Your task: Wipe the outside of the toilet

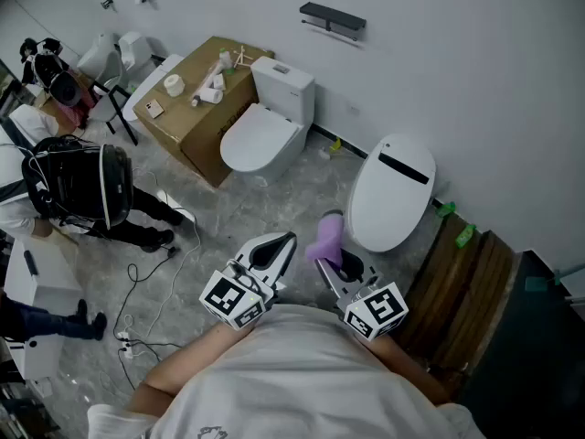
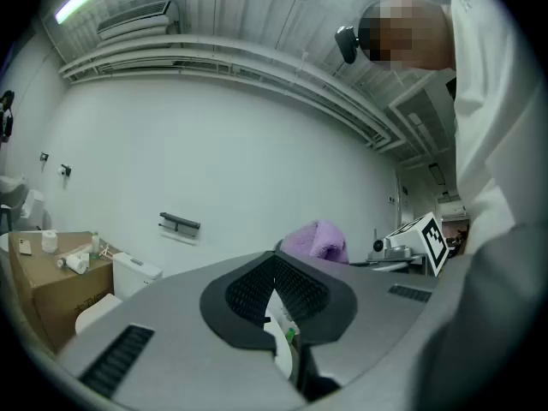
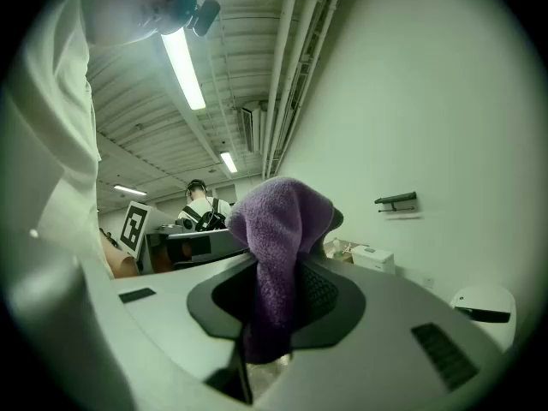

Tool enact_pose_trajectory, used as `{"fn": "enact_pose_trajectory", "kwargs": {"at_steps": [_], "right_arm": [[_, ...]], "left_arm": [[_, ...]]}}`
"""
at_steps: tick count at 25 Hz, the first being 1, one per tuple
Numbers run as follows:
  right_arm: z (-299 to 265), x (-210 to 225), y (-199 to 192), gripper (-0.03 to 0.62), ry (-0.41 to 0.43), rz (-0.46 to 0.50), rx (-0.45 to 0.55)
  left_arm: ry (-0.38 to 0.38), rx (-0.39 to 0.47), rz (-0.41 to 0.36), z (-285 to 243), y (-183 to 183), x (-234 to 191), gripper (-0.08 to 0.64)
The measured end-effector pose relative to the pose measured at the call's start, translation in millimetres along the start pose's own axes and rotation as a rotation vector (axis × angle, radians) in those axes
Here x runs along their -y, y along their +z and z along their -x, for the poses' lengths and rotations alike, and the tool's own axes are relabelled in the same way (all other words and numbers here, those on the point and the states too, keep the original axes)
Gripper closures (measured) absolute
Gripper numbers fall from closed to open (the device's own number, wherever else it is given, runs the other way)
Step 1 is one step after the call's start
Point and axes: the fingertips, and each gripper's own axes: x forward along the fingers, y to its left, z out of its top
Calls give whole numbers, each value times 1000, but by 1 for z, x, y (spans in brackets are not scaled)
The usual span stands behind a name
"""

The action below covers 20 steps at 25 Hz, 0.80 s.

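The right tongs (image 1: pixel 327 262) were clamped on a purple microfibre cloth (image 3: pixel 278 247). The cloth was pinched at its lower part, so a folded bunch of it stood up beyond the tips. Held that way, it probably offered a soft pad to press against porcelain while keeping the hard tips off the surface.

The left tongs (image 2: pixel 274 294) were closed, the pads meeting with only a thin slit below them, and they gripped nothing. They looked like the idle tool, kept shut and out of the way.

Both tools were held close to the person's chest and angled forward and up, not yet touching anything, so wiping seemed not to have begun.

The nearer toilet (image 1: pixel 391 195), white with its lid down and a dark strip across the lid, stood on the floor just ahead and to the right of the cloth, its back to the wall. A second toilet with a cistern (image 1: pixel 263 135) stood farther off, beside a cardboard box (image 1: pixel 196 122). With the cloth on the side of the nearer one, that was likely the one to be wiped.
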Motion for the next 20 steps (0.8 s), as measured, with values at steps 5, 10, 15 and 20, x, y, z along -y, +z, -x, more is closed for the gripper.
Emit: {"fn": "enact_pose_trajectory", "kwargs": {"at_steps": [5, 10, 15, 20], "right_arm": [[1, 2, 0, 505, 12, 38, -13], [7, 2, -1, 505, 4, 32, -11], [11, 4, 1, 505, -39, 5, 25], [3, 8, -3, 505, -45, 19, 12]], "left_arm": [[-3, 1, 3, -4, -1, 0, 554], [-10, -1, 6, -4, -3, 5, 554], [-24, -9, 8, -2, -8, 7, 554], [-26, -17, 23, -4, -9, -3, 554]]}}
